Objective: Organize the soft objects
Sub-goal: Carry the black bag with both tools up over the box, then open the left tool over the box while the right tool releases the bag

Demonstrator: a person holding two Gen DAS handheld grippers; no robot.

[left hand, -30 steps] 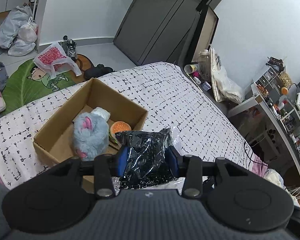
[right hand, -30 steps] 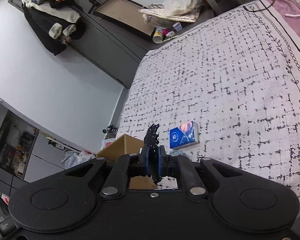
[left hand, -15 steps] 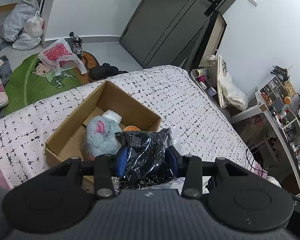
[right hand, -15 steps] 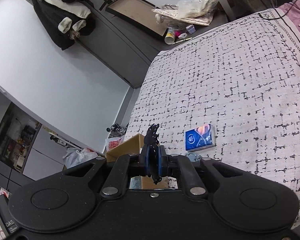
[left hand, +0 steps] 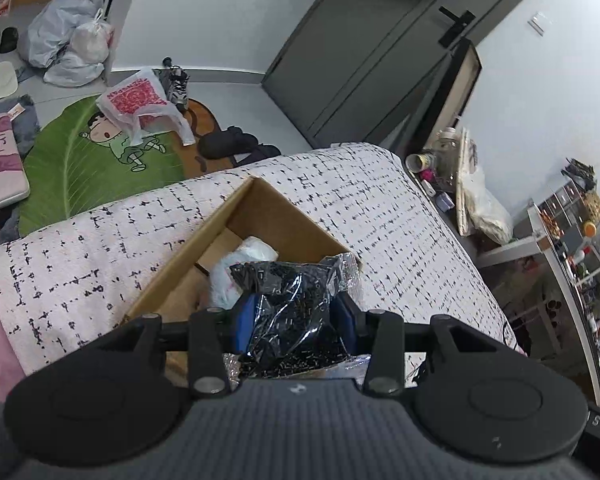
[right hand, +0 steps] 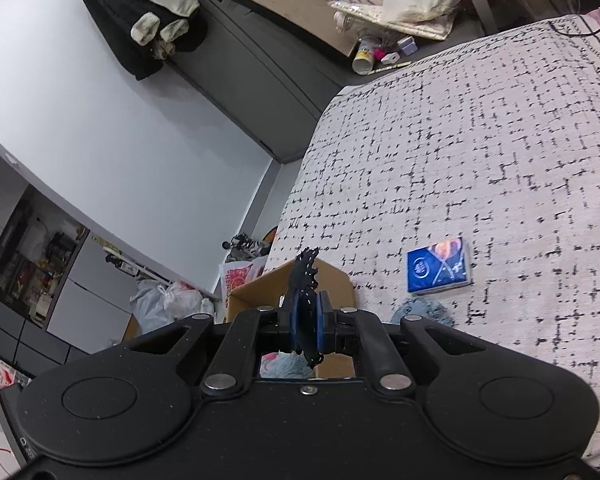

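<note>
Fingers of the left gripper (left hand: 296,322), blue-padded, are clamped on both sides of a crinkled black foil bag (left hand: 290,312), which fills the gap between them and bulges upward beyond the tips. Fingers of the right gripper (right hand: 306,326) are pinched nearly together on the bag's serrated edge (right hand: 306,276), which projects upright past the tips. Directly beyond both grippers stands an open cardboard box (left hand: 260,204) on the black-and-white patterned bedspread (left hand: 380,216); the bag hangs over the box's near corner. Inside the box lie a white wrapped item (left hand: 248,254) and a grey-blue plush toy (right hand: 284,366). To the right of the box, on the bedspread, lie a second blue plush (right hand: 422,310) and, past it, a blue tissue pack (right hand: 440,266).
</note>
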